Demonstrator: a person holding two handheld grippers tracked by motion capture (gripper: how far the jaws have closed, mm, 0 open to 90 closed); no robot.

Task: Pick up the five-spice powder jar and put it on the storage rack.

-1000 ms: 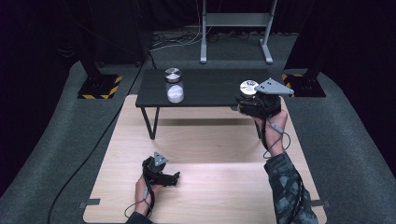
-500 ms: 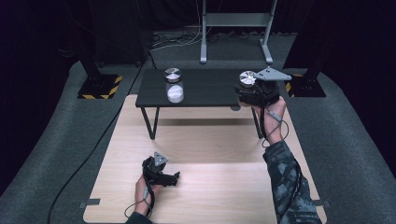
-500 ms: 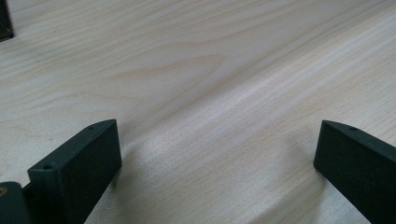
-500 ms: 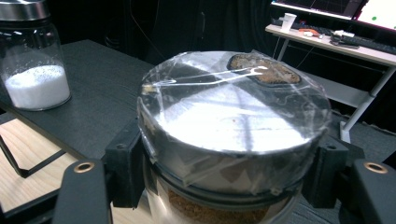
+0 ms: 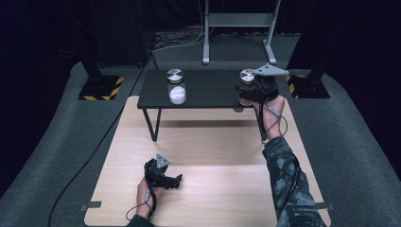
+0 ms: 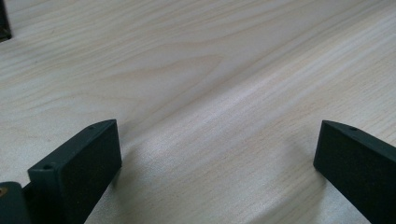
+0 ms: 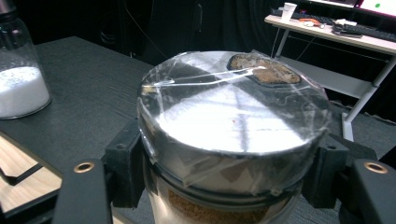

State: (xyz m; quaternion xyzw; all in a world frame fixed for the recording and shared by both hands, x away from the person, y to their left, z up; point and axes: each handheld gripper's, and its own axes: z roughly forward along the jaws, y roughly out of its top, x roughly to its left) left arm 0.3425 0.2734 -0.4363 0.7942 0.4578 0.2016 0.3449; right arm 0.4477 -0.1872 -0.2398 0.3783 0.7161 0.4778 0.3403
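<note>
My right gripper [image 5: 249, 90] is shut on a glass jar with brown contents [image 5: 246, 81] over the right end of the small black table [image 5: 208, 90]. In the right gripper view the jar's metal lid [image 7: 233, 116], taped over with clear film, sits between the two black jaws, brown powder visible below the lid. A second glass jar with white powder [image 5: 176, 87] [image 7: 18, 74] stands on the black table's left part. My left gripper [image 5: 176, 181] rests low over the wooden table [image 5: 208, 156] at the near left, open, with bare wood between its pads [image 6: 77, 172].
The black table stands on the far part of the wooden table. Behind it are a metal stand [image 5: 236, 28] and two black bases with yellow-black stripes [image 5: 101, 87]. A desk with items [image 7: 336, 32] appears in the background of the right gripper view.
My right gripper has carried the brown-filled jar away from me and slightly up, farther over the black table's right end. The left gripper has stayed put.
</note>
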